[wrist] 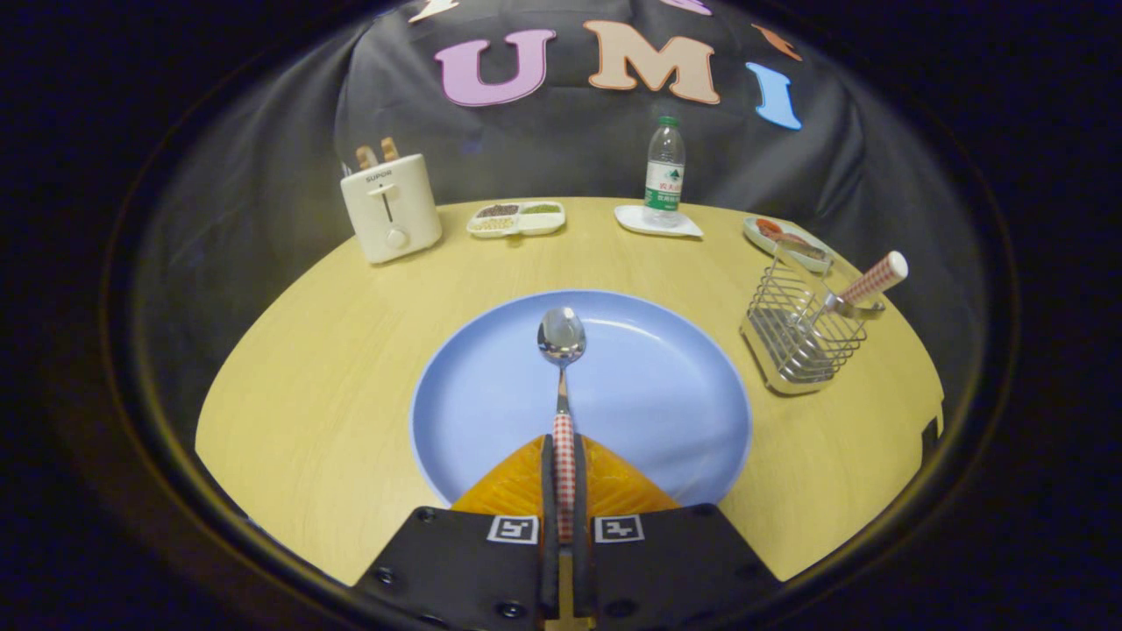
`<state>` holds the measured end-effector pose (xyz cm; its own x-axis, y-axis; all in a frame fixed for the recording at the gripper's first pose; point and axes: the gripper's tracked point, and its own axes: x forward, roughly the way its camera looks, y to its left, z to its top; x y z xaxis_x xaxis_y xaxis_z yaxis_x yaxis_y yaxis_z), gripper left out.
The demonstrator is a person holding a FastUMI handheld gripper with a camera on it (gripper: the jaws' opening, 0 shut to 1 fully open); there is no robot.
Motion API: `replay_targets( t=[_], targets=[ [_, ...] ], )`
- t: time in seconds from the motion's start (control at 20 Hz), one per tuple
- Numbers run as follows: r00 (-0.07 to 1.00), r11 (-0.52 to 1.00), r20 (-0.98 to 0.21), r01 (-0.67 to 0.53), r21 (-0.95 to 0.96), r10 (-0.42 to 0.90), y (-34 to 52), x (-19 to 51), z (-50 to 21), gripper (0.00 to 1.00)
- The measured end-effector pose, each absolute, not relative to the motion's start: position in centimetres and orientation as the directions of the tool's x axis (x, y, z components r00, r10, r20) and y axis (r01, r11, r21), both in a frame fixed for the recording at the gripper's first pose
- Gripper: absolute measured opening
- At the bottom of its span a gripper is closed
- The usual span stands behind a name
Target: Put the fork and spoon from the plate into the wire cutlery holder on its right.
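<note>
Fingers (pixel 554 491) clamped tight on the spoon (pixel 562 386) handle, bowl pointing far, over the plate (pixel 666 394). Held by the handle for easy dropping into the holder (pixel 802 337) on the right. Fork (pixel 863 285) there already, probably.

Place: staged dining booth
Backdrop: black cloth wall (pixel 561 158)
Setup: round wooden table (pixel 333 368) with toaster (pixel 391 209), water bottle (pixel 665 171), blue plate (pixel 666 394)

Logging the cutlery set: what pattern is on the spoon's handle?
Red-and-white check, clearest in the gripper view, on the spoon clamped in the hand-held gripper.
</note>
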<state>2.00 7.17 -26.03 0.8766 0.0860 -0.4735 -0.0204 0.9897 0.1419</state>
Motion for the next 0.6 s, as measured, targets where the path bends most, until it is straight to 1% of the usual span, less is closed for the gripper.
replay_targets(
  t=[0.1,0.25,0.4,0.6],
  targets=[
    [0.873,0.993,-0.483,-0.019,0.114,0.072,7.1,1.9,-25.7,0.04],
    [0.875,0.998,-0.483,0.003,0.069,0.031,6.7,1.7,-24.4,0.04],
    [0.868,0.998,-0.495,0.053,0.035,-0.029,5.6,1.3,-22.4,0.04],
    [0.830,0.992,-0.549,0.123,0.009,-0.098,4.4,0.3,-19.7,0.04]
  ],
)
